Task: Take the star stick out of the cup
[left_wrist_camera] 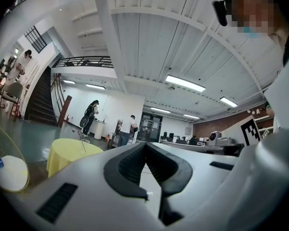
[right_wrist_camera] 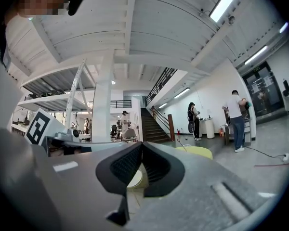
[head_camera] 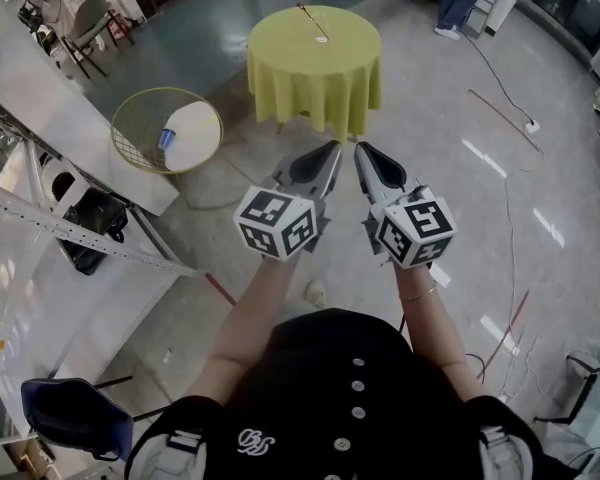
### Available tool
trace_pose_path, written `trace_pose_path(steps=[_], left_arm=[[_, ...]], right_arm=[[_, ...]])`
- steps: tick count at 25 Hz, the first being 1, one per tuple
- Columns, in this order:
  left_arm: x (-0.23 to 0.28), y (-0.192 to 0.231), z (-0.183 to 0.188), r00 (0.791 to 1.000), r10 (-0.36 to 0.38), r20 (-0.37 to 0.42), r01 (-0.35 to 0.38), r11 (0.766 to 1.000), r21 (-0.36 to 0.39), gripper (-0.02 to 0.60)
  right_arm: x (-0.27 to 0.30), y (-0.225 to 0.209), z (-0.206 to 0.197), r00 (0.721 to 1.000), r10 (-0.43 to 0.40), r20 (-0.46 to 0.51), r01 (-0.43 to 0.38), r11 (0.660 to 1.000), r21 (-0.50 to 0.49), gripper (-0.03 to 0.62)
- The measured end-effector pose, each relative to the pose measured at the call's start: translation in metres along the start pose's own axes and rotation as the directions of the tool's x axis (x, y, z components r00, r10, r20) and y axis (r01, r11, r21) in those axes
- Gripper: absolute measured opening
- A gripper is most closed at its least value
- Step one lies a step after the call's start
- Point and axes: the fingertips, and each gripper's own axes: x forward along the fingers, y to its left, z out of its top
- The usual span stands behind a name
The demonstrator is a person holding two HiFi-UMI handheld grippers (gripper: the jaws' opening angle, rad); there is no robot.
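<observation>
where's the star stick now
Head view, top centre: the star stick leans out of the cup on the yellow table, right of the wire basket.

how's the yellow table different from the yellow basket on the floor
The table is draped in solid cloth; the basket is open wire mesh. The table bears a thin stick; the basket holds a white thing and a small blue item. Both are round and yellow-green.

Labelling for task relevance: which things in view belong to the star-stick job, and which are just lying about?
Job: star stick, cup, yellow-clothed table, left gripper and right gripper (both shut, empty).
Lying about: wire basket, floor cable, chair, metal rack.
</observation>
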Motion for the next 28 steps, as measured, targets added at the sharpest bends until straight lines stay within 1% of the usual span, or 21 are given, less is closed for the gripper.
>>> trace_pose_path(steps=[5, 10, 16, 22, 28], left_arm=[[0.018, 0.033, 0.012, 0.999, -0.032, 0.006, 0.032, 0.999, -0.023, 0.012], [0.028, 0.059, 0.008, 0.999, -0.034, -0.007, 0.034, 0.998, -0.043, 0.012], [0.037, 0.076, 0.0, 0.999, -0.039, -0.012, 0.038, 0.996, -0.079, 0.012], [0.055, 0.091, -0.001, 0.999, -0.036, -0.02, 0.035, 0.997, -0.067, 0.012], [0.075, 0.12, -0.001, 1.0, -0.015, -0.019, 0.013, 0.998, -0.056, 0.012]], right_arm=[[0.04, -0.017, 0.003, 0.999, -0.033, 0.001, 0.033, 0.999, 0.016, 0.005], [0.062, -0.025, -0.013, 0.998, -0.05, -0.035, 0.051, 0.998, 0.028, 0.005], [0.076, -0.036, -0.017, 0.998, -0.057, -0.041, 0.059, 0.998, 0.032, 0.005], [0.093, -0.054, -0.019, 0.997, -0.068, -0.047, 0.07, 0.997, 0.032, 0.005], [0.127, -0.072, -0.026, 0.998, -0.044, -0.055, 0.046, 0.998, 0.031, 0.005]])
